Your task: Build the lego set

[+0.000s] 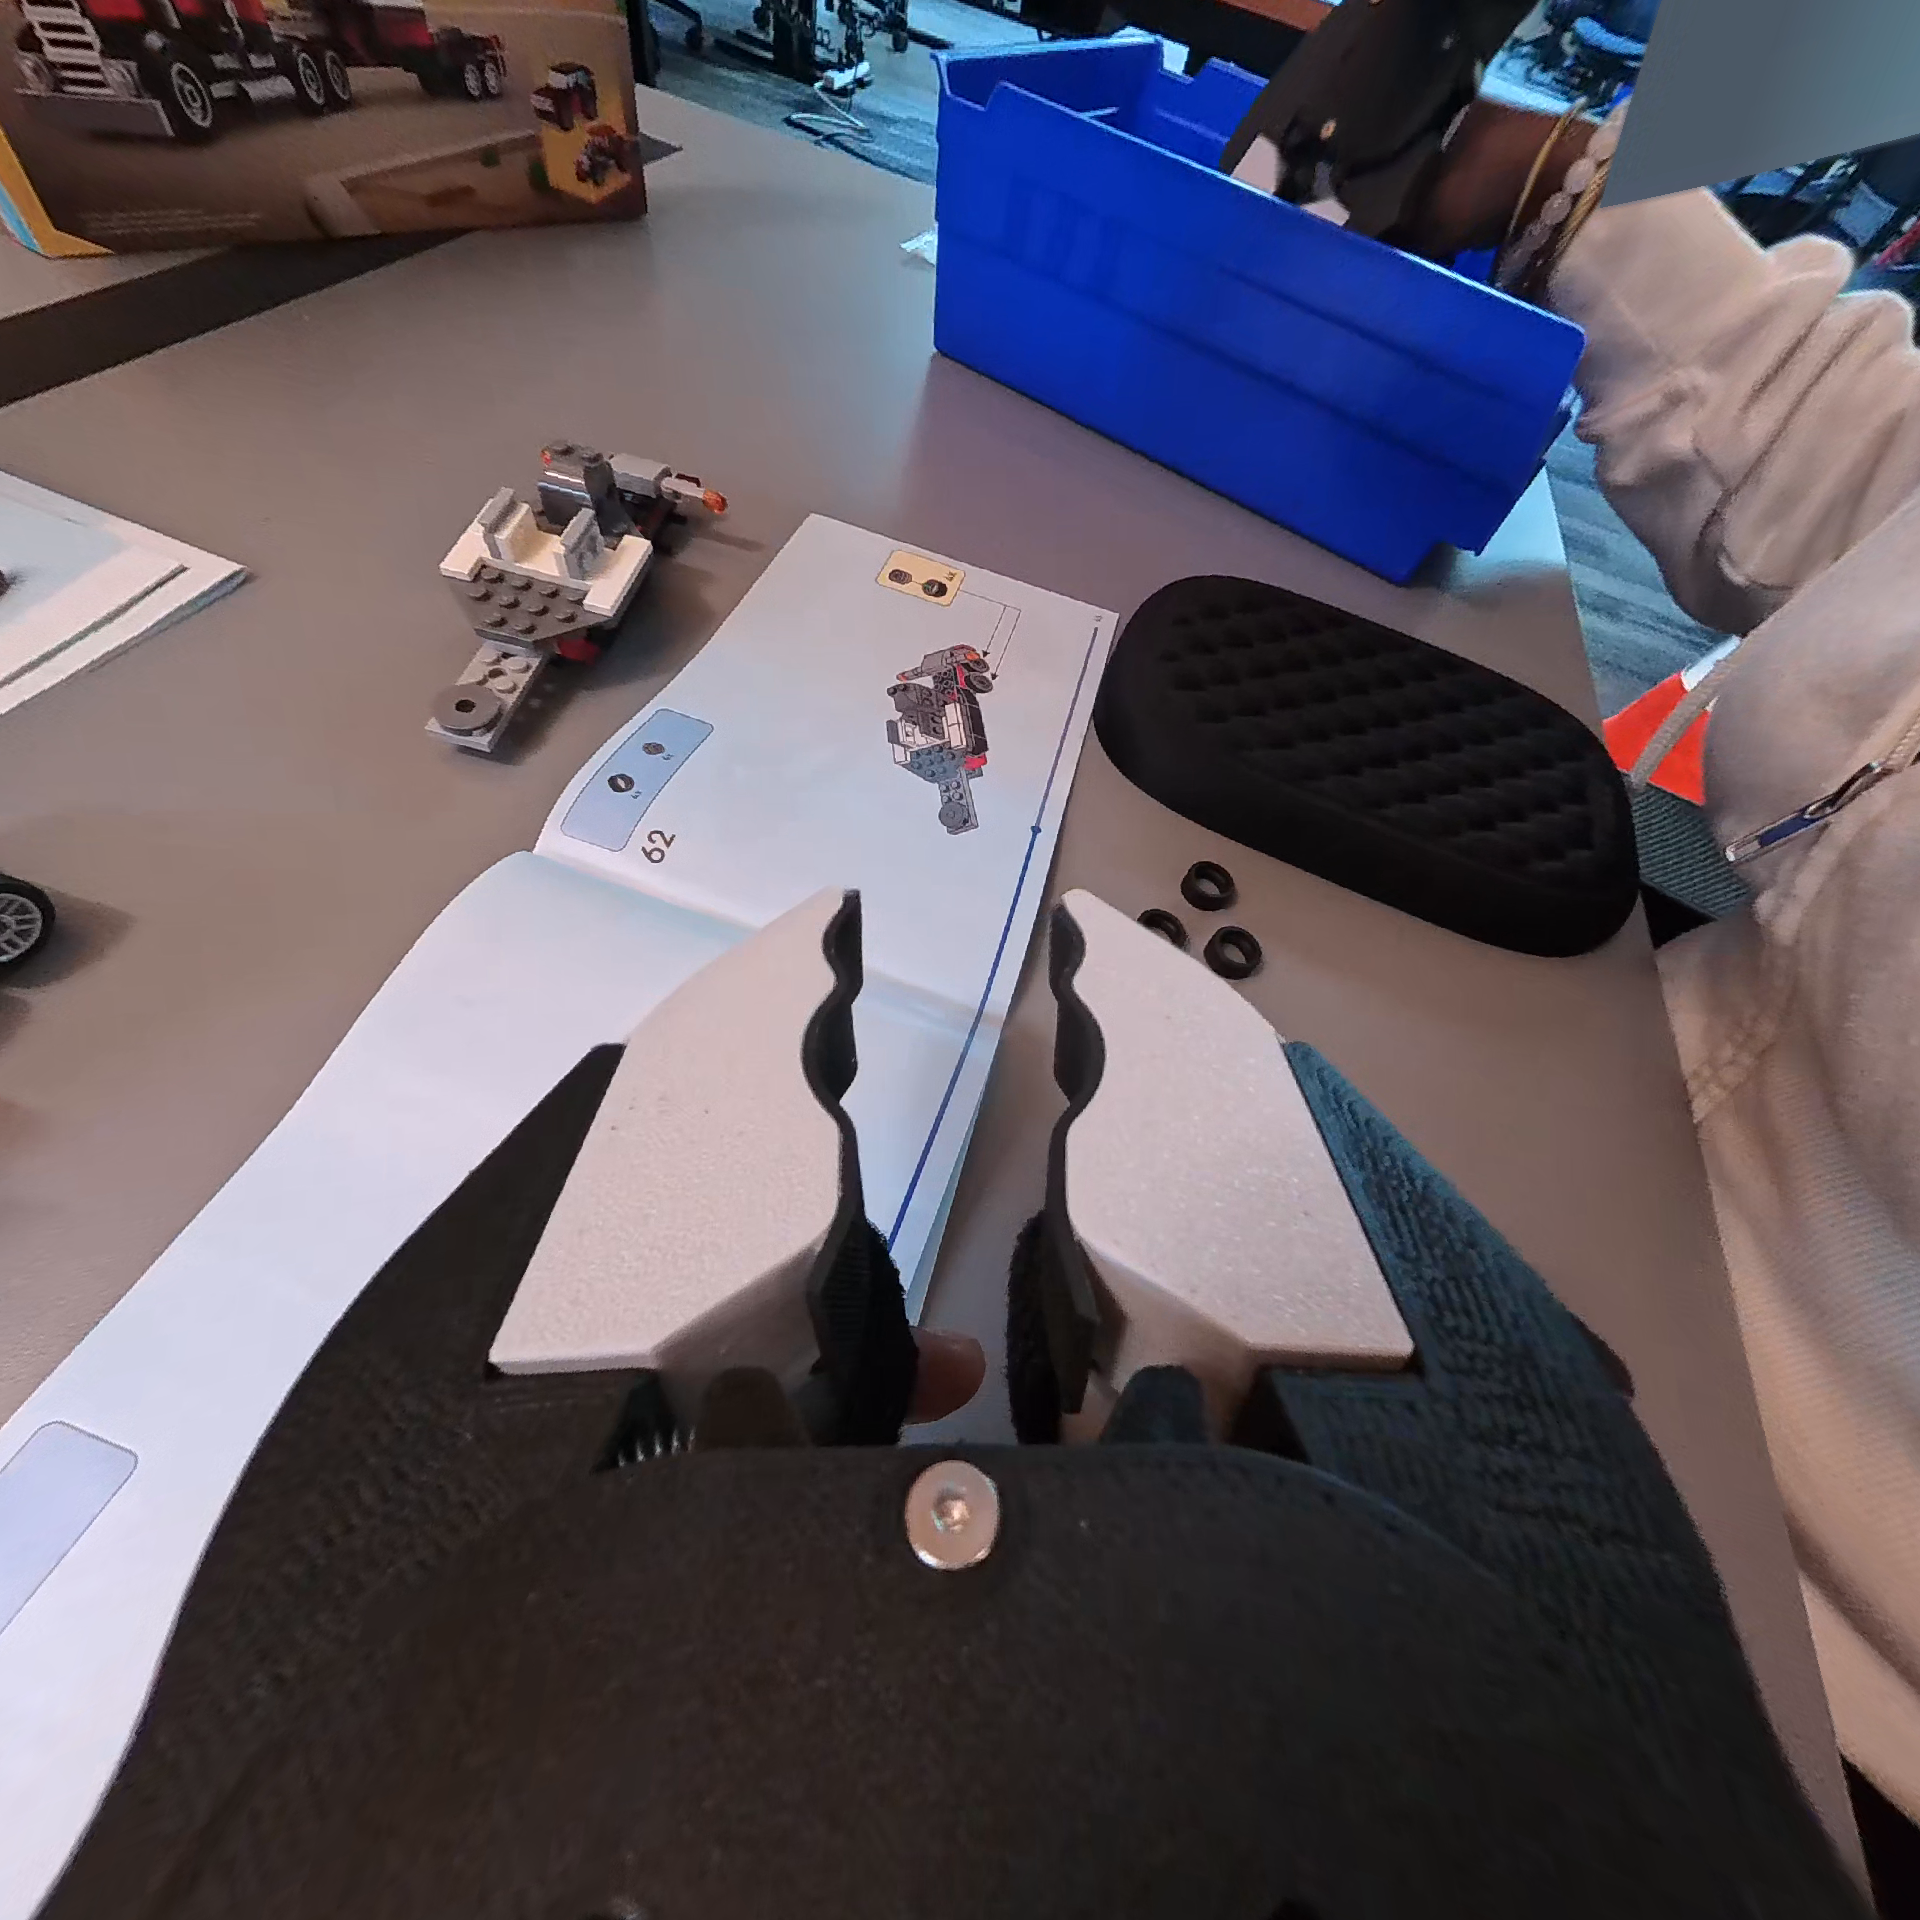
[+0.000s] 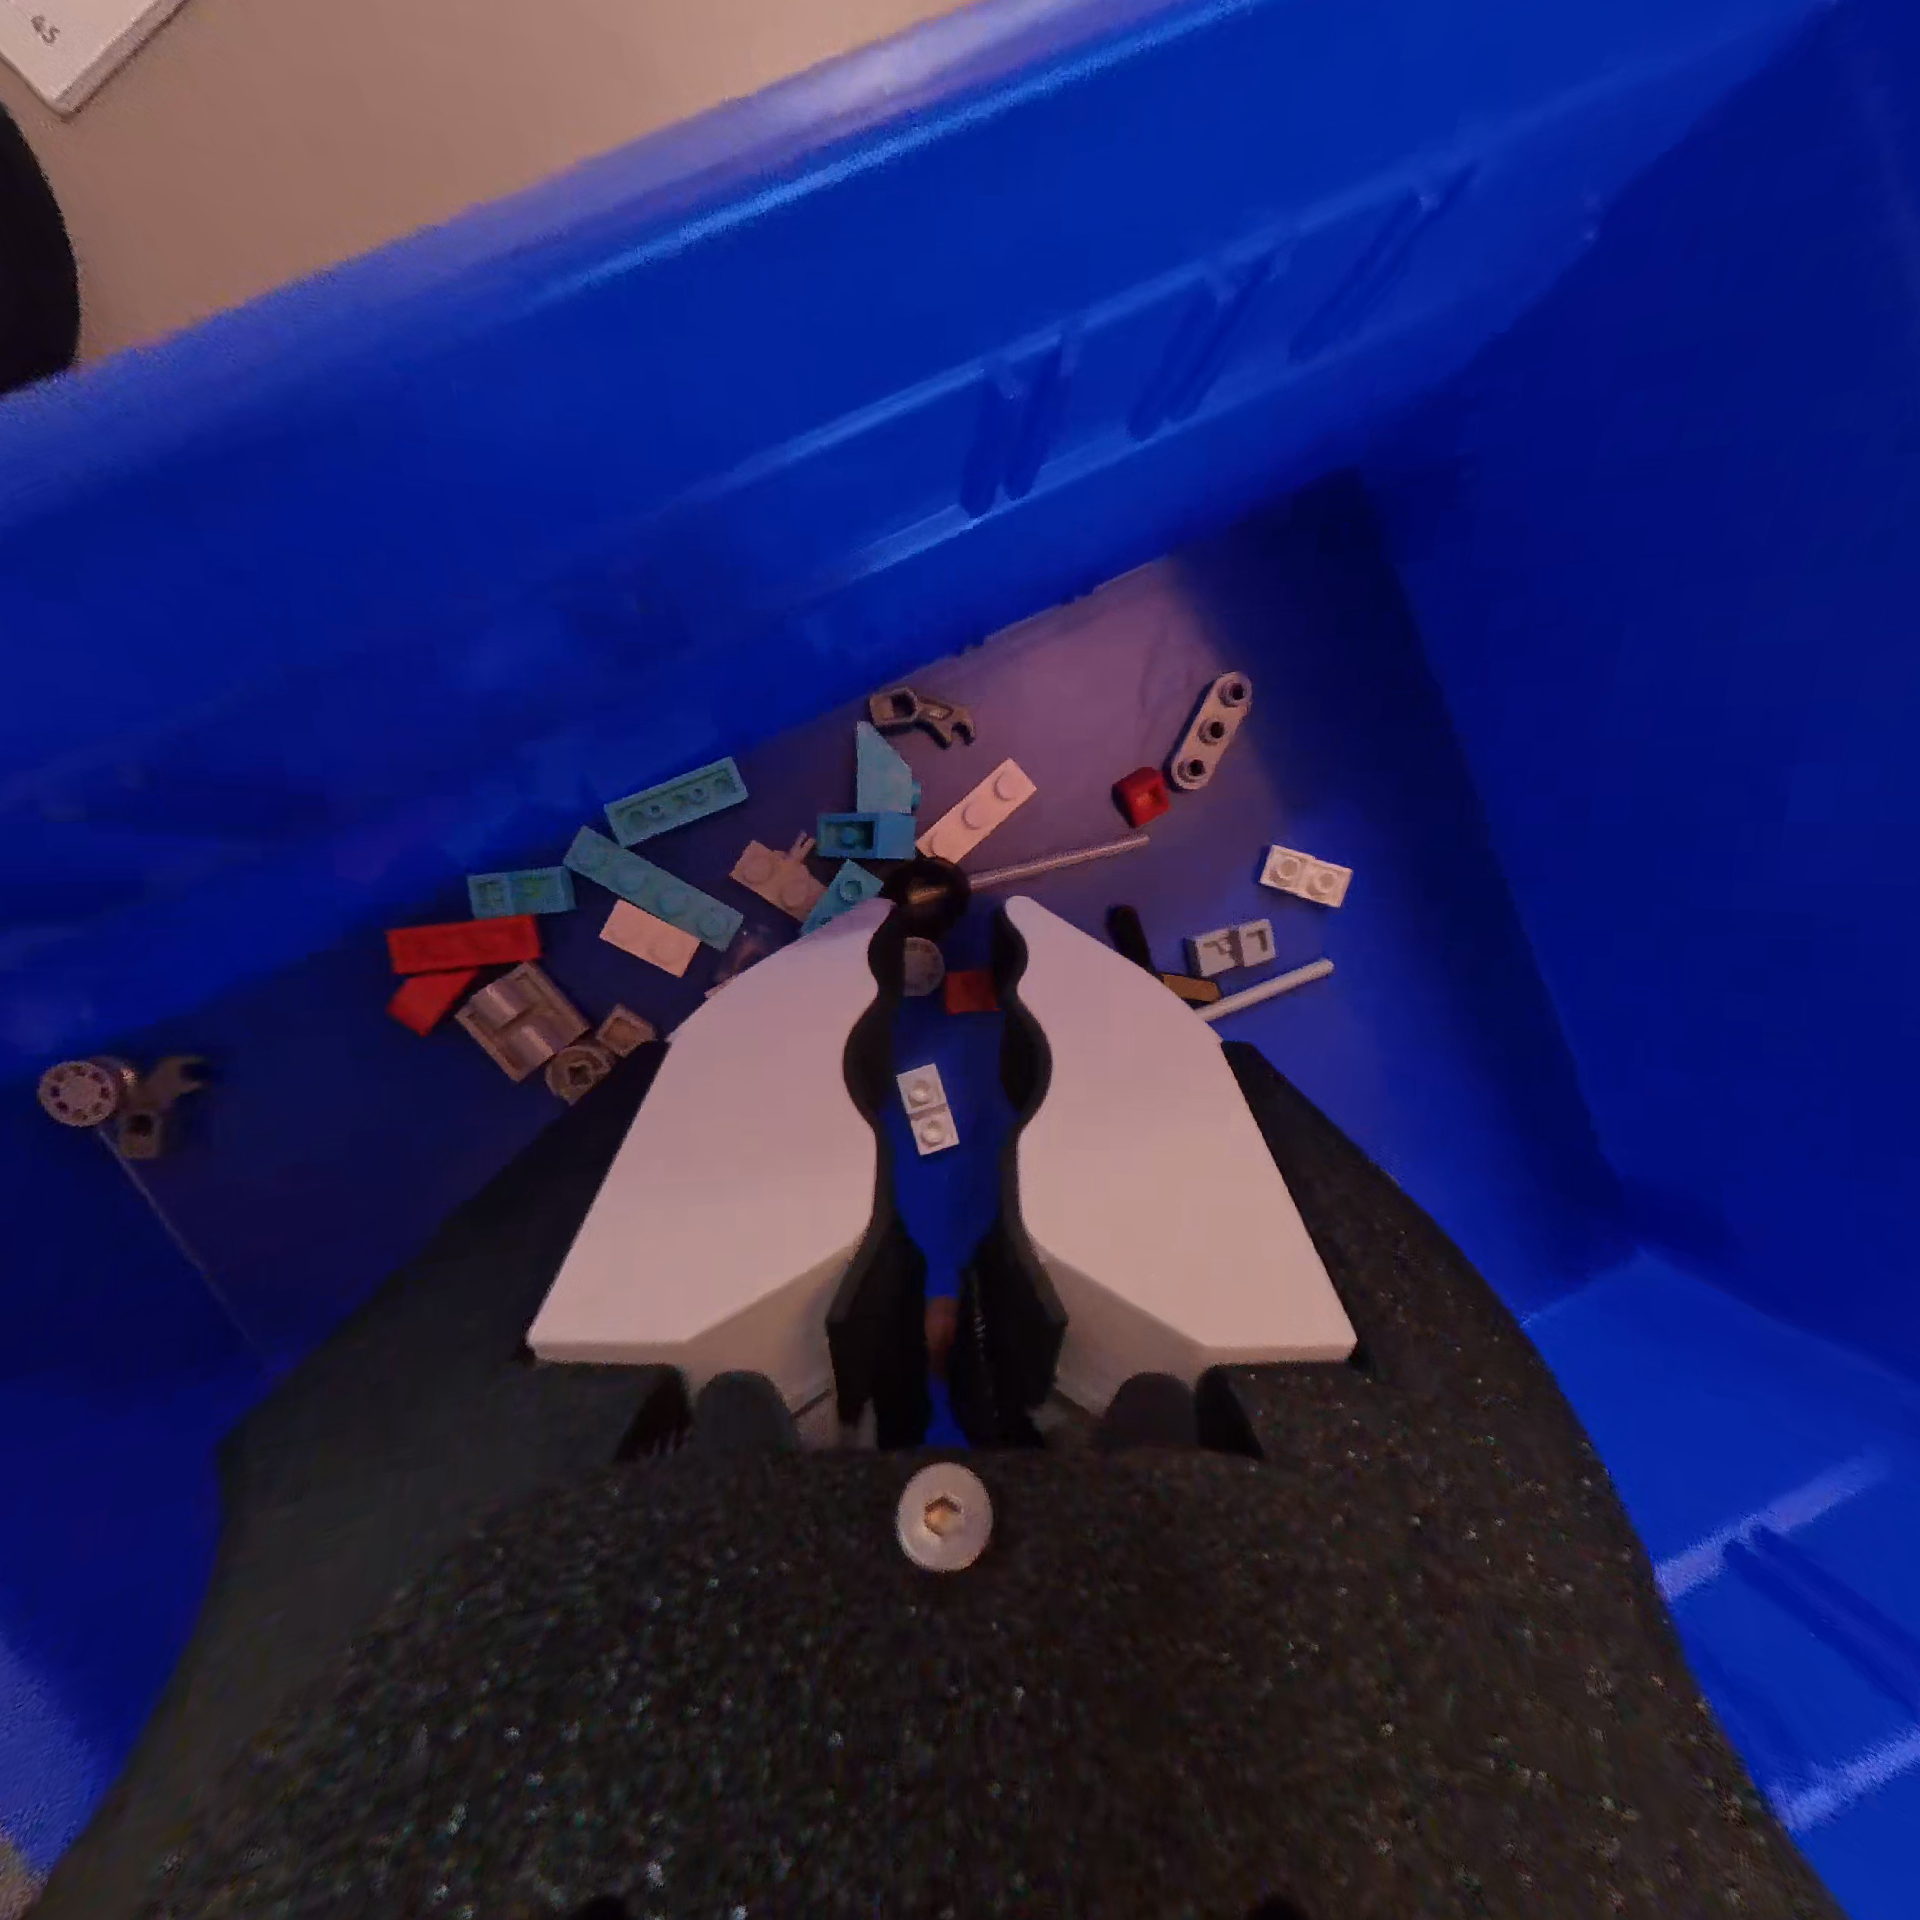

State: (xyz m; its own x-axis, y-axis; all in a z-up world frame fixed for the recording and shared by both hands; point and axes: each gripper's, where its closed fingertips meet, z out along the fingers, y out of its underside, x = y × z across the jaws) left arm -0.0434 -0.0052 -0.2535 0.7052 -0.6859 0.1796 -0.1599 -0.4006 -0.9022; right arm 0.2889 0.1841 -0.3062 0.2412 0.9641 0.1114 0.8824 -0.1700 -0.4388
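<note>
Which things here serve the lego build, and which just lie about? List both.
In use: half-built grey and white lego model; open instruction booklet; blue plastic bin of loose bricks; three small black rubber tyres.
Idle: black perforated oval pad; printed cardboard box.

A black perforated oval pad (image 1: pixel 1371 758) lies on the grey worktop (image 1: pixel 312 436) at the right, just near of where the worktop's far right corner is taken up — its long side runs slantwise. At the right edge a person's pale sleeve (image 1: pixel 1745 395) reaches over the worktop's far side — a zip pull (image 1: pixel 1808 810) hangs on the pale garment lower down. Far beyond the worktop, dim office furniture (image 1: pixel 831 42) shows, too blurred to tell apart.
</note>
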